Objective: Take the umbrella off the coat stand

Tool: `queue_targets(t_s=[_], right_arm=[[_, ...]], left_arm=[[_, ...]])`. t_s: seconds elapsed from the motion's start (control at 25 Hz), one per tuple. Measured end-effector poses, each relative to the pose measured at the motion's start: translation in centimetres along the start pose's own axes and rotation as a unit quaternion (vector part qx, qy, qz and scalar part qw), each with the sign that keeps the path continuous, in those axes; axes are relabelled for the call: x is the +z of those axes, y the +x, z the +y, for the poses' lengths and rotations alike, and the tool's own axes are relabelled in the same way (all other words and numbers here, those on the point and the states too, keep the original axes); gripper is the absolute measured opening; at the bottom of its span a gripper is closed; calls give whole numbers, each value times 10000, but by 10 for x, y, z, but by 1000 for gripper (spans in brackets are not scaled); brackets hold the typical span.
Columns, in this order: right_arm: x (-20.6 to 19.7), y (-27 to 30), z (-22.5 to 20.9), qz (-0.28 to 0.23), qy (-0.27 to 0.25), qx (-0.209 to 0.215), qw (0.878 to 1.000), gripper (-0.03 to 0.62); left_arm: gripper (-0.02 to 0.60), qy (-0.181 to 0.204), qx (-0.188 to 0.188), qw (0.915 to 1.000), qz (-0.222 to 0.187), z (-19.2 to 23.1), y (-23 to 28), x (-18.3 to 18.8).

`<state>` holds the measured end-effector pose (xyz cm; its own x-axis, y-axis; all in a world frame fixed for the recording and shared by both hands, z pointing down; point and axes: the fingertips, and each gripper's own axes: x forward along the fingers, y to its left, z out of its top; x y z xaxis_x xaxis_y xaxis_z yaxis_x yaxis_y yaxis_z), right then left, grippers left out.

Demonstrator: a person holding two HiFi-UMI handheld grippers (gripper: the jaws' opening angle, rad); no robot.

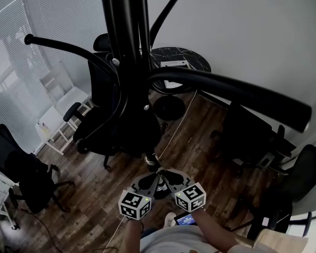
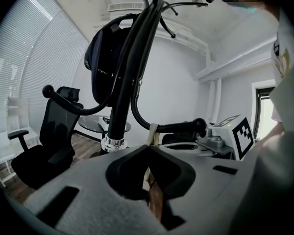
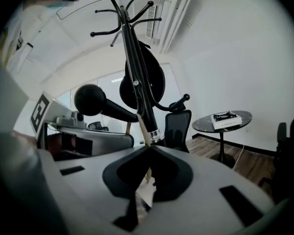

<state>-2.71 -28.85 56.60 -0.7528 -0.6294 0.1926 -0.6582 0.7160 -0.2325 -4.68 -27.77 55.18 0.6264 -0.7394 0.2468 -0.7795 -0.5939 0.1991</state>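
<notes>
Black coat stand [image 1: 127, 46] rises just beyond both sets of jaws. Left gripper [image 2: 148, 148] and right gripper [image 3: 148, 148] are each closed, tips pinching the umbrella [image 2: 152, 132]. It shows only as a pale strip looped over 1 low arm [image 2: 179, 126] above the jaws; the rest is hidden behind them. Right of the right jaws, a box [image 3: 226, 120] sits on a round counter [image 3: 204, 125] (print too small to read).

Dark wood floor [image 1: 200, 141], white walls [image 1: 242, 30]. Blinds [image 1: 21, 62] over window on left, daylight thru them. Black office chairs: one mid-room [image 1: 102, 125], one lower left [image 1: 21, 173], more at right [image 1: 253, 136]. Small round dark table [image 1: 197, 61] by far wall w/ white box [image 1: 175, 64] on top. White shelf unit [image 1: 63, 109] nr window.
</notes>
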Motion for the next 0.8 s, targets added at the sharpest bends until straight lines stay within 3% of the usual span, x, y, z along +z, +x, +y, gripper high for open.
queue_targets(t_s=[0.8], right_arm=[[1, -35, 5, -138, 160, -326, 9992, 14]], left_arm=[[20, -190, -419, 9989, -131, -28, -6, 1]])
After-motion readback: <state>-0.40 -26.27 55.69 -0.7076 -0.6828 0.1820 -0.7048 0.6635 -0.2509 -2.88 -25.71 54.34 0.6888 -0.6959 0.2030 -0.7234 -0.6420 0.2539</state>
